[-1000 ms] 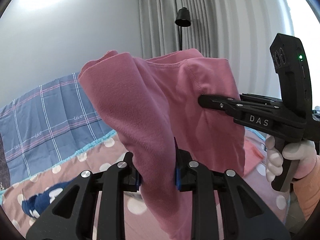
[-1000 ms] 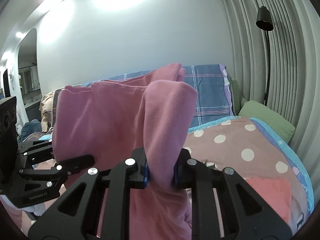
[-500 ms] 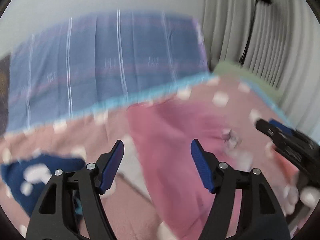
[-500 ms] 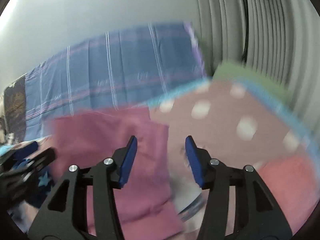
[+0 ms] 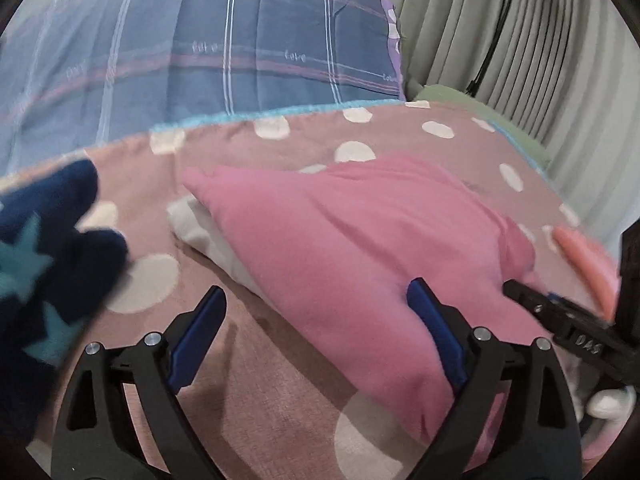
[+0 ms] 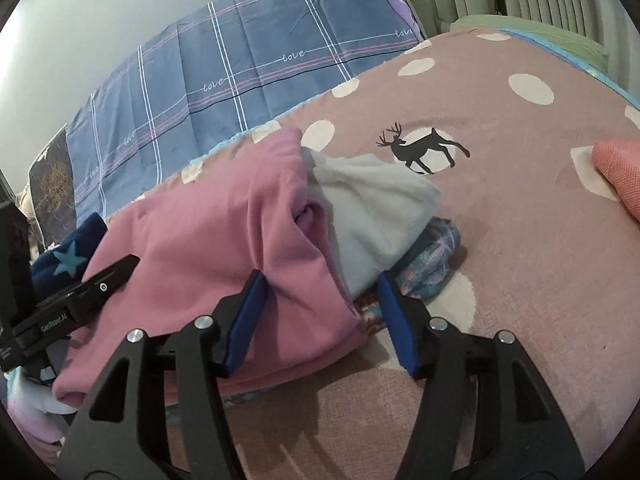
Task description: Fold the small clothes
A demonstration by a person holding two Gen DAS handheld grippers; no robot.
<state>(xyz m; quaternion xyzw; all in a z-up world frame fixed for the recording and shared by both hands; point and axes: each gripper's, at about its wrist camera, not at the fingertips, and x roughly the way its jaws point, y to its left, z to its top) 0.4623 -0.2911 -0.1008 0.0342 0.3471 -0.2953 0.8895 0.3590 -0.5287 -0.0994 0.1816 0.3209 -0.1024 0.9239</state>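
Nearest in the left wrist view, the left gripper (image 5: 316, 340) hangs released over the bed (image 5: 280, 380), its jaws having just been opening and now spread wide. The near left corner of the pink garment (image 5: 352, 248) lies between the blue pads (image 5: 200, 336), but neither pad presses on it. In the right wrist view the right gripper (image 6: 320, 316) is also released, its jaws having just been opening, though less wide. The garment's near right edge (image 6: 224, 248) sits in the gap with no pad touching it.

The pink garment lies folded on the dotted bedcover, across the top of a small pile. Under it, on its right, a pale grey piece (image 6: 376, 208) shows, and beneath that a patterned blue cloth (image 6: 428, 260) pokes out at the near right. In the left wrist view a white edge (image 5: 204, 236) peeks from under the garment's left side.

Left of the pile lies a navy cloth with teal stars (image 5: 44, 264), blurred in that view. Well apart to the right rests a coral cloth (image 6: 620, 172). A deer print (image 6: 424, 148) marks the cover just beyond the pile. Farther back stands a blue plaid pillow (image 6: 240, 68), with a green one (image 6: 532, 28) at the far right before grey curtains (image 5: 520, 40).
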